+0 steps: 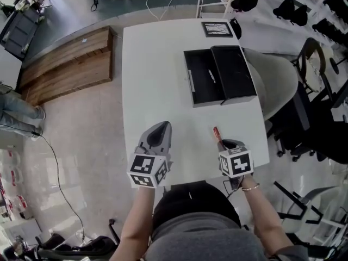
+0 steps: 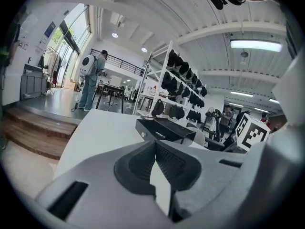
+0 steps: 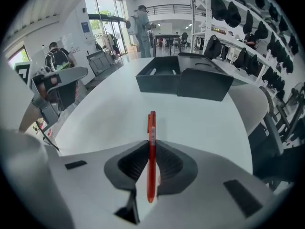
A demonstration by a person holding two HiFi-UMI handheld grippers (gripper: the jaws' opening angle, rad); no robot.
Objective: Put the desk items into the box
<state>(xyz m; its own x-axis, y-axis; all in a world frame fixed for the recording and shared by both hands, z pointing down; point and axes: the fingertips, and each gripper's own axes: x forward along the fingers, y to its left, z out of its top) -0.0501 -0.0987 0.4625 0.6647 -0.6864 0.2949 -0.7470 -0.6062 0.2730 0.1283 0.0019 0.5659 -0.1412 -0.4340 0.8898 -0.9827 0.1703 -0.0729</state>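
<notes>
Clamping the slim red plastic pen (image 3: 152, 128) in your right gripper (image 1: 223, 143) near the white tabletop's (image 1: 157, 80) front edge, left gripper (image 2: 155, 144) closed on nothing, you seem mid-pickup: next, carry it to the open black rectangular box (image 1: 209, 78) by the far right edge.

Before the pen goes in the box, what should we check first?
1. Red pen sits between the right gripper jaws, pads on it: ok.
2. Pen lifted off the table: cannot tell.
3. Box is open, lid swung aside: ok.
4. Table stretch between pen and box is bare: ok.
5. Left gripper shut, empty, off to the side: ok.
</notes>
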